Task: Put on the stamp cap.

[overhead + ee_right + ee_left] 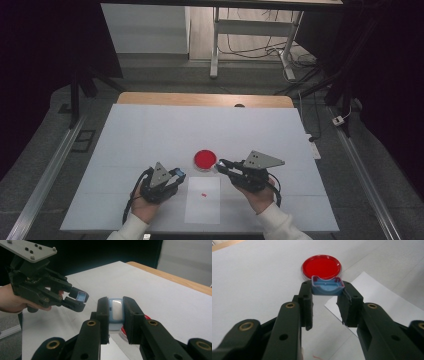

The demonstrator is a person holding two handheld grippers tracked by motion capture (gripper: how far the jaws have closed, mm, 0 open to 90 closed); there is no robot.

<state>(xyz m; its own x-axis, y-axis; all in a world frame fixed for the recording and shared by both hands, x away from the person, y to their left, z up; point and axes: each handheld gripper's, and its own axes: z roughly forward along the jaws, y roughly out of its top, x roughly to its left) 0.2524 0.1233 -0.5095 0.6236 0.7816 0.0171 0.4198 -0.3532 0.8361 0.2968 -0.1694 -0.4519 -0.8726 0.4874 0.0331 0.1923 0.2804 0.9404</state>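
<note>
A: While I hold both hands at rest, report the grip state.

B: My left gripper (325, 293) is clamped on a small blue plastic cap (327, 285), pinched across its width at the very fingertips, open hollow side up. My right gripper (116, 311) is clamped on a pale blue plastic body with a glossy whitish face (116, 310), held between the pads (103, 310) by its two long sides.

A: Handling properties?

B: I judge both parts light, rigid and smooth, therefore liable to slip. The cap is thin-walled; I would grip it on the flat side walls, not the curved notch.

A: Surroundings?

B: A red round dish with a clear rim (321, 266) lies just beyond the left fingertips. A white paper sheet (202, 200) lies flat on the matt white table (150, 135), below and between both grippers.
</note>
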